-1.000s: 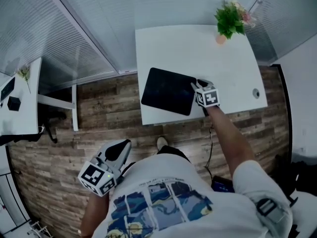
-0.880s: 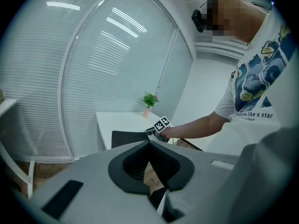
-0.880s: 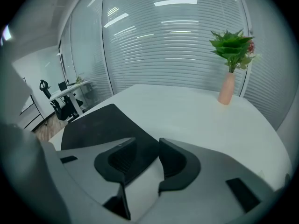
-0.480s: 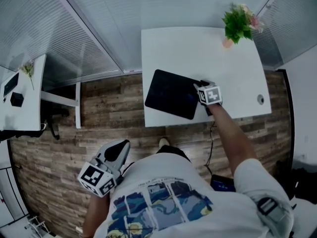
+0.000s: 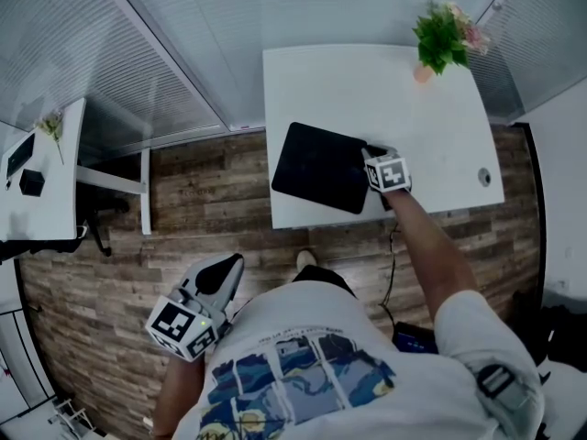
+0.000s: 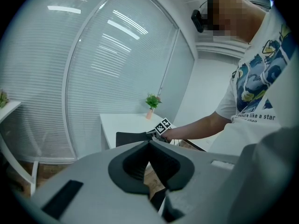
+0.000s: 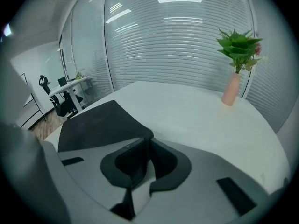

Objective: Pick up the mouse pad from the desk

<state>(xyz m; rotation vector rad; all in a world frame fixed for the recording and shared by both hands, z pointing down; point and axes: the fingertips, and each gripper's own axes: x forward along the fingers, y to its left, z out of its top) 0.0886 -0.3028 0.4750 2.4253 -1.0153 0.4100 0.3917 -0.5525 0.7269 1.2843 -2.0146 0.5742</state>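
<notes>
Wood-plank floor [image 5: 211, 209] fills the left of my head view. A second white desk [image 5: 41, 209] sits at the far left edge, carrying a few small dark items I can't identify. My left gripper [image 5: 225, 273] hangs low beside my torso, over the planks and well apart from the work. Its own view shows the jaws pressed together with nothing between them.

Moving right, the black mouse pad [image 5: 319, 166] lies on the white desk [image 5: 367, 90]. It sits at a slight angle on the near left part of the top, with its near corner close to the desk's front edge. My right gripper [image 5: 369, 152] is at the pad's right edge, my arm stretched out to reach it. In the right gripper view the jaws have just been closing and stand nearly together, with the pad's edge pinched in the thin slit between the tips.

Farther right, at the desk's back corner, a green plant [image 5: 442, 37] stands upright in a pale pink vase, well apart from the pad.
</notes>
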